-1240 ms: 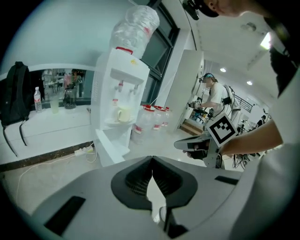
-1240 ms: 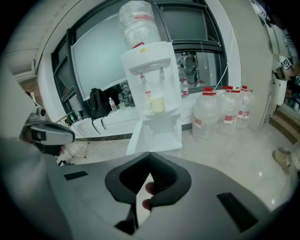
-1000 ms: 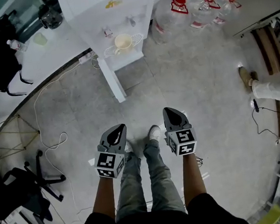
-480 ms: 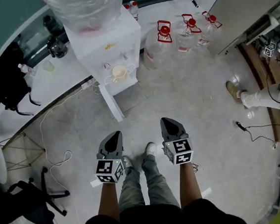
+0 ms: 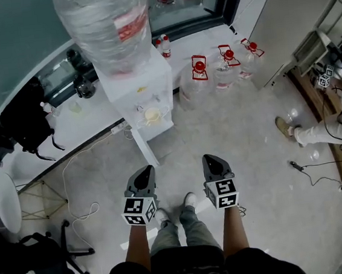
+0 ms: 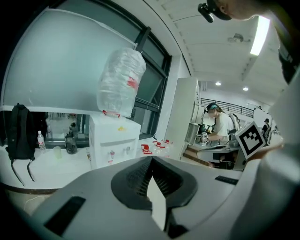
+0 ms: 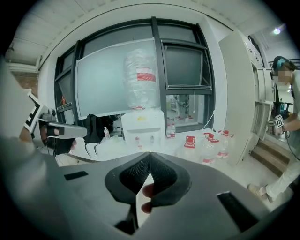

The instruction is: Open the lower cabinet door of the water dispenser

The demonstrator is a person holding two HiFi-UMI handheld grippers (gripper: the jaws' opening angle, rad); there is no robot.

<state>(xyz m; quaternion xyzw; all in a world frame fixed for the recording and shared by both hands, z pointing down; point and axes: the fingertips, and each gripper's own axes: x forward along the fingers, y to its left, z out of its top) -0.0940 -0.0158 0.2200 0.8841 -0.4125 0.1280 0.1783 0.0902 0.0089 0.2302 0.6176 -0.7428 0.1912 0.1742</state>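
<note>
The white water dispenser [image 5: 145,96] stands ahead of me against the window ledge, with a big clear bottle [image 5: 107,24] on top and a cup [image 5: 151,114] on its drip tray. A narrow white panel [image 5: 143,147] juts from its base toward me; whether this is the lower door I cannot tell. My left gripper [image 5: 143,177] and right gripper [image 5: 215,162] hover side by side above the floor, well short of the dispenser, both shut and empty. The left gripper view has the dispenser [image 6: 115,140] beyond the shut left gripper [image 6: 151,159]. The right gripper view has the dispenser [image 7: 143,126] beyond the shut right gripper [image 7: 150,154].
Several red-capped water jugs [image 5: 224,61] stand on the floor right of the dispenser. A black backpack [image 5: 24,124] leans on the ledge at left, and a white cable [image 5: 71,174] trails over the floor. A black chair [image 5: 44,256] is at lower left. A person's leg [image 5: 316,127] shows at right.
Both grippers have risen together and stayed shut. The head view has tilted up, so the dispenser sits lower in the picture and its bottle has come into view.
</note>
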